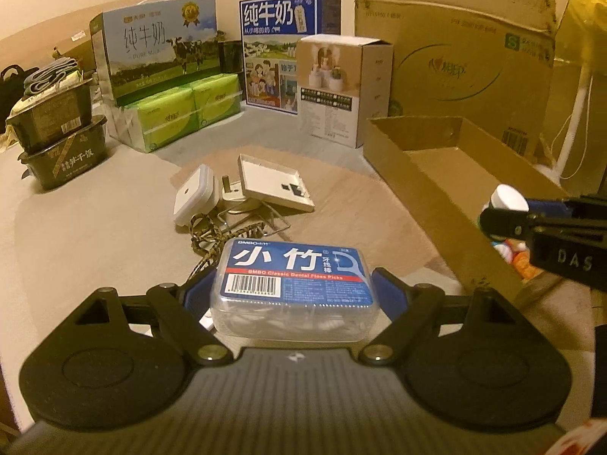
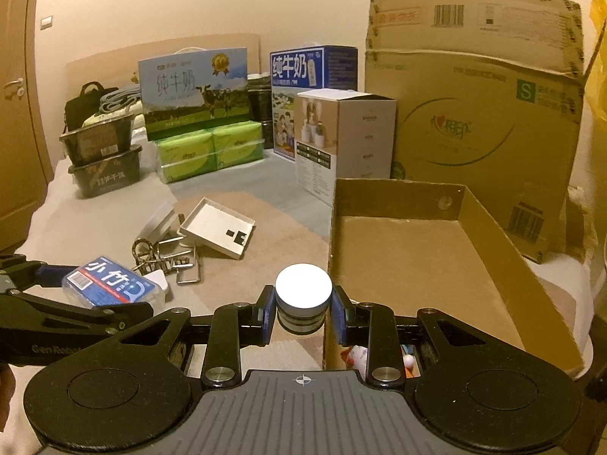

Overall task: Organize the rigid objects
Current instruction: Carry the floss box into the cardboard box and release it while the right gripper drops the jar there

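Floss box [image 1: 295, 289] and white-lidded jar [image 2: 303, 299] held aloft.

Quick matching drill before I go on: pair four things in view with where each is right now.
Things:
1. floss pick box
2. white round jar
3. white tray
4. low cardboard box

Places:
A. lying on the surface beside the metal wire puzzles
B. clamped in the right tool
C. standing at the right, open on top
D. between the fingers of the left tool

Pairs: 1-D, 2-B, 3-A, 4-C
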`<action>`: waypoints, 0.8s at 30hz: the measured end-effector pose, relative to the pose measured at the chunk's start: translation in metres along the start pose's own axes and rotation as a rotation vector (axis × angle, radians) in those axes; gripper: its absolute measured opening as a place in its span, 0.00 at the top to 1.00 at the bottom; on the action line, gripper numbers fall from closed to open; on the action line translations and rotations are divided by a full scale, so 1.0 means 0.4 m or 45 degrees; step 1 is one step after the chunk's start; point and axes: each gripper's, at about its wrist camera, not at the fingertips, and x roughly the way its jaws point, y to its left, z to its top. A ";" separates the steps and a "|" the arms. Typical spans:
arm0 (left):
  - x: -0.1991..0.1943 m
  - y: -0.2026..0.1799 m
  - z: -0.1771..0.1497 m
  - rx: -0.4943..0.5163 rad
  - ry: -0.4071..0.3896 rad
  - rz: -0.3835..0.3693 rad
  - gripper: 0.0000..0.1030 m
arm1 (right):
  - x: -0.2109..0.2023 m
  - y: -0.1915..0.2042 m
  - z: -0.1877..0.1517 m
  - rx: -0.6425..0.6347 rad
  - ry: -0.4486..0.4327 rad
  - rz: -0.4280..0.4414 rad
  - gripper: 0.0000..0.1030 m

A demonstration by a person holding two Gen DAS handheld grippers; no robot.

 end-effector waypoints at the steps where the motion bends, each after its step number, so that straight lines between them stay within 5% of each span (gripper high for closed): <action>1: -0.009 -0.004 0.003 -0.003 -0.005 -0.005 0.17 | -0.007 -0.002 -0.001 0.003 -0.001 -0.002 0.70; 24: -0.085 -0.134 0.074 0.024 -0.086 -0.149 0.17 | -0.111 -0.102 -0.002 0.068 -0.044 -0.103 0.70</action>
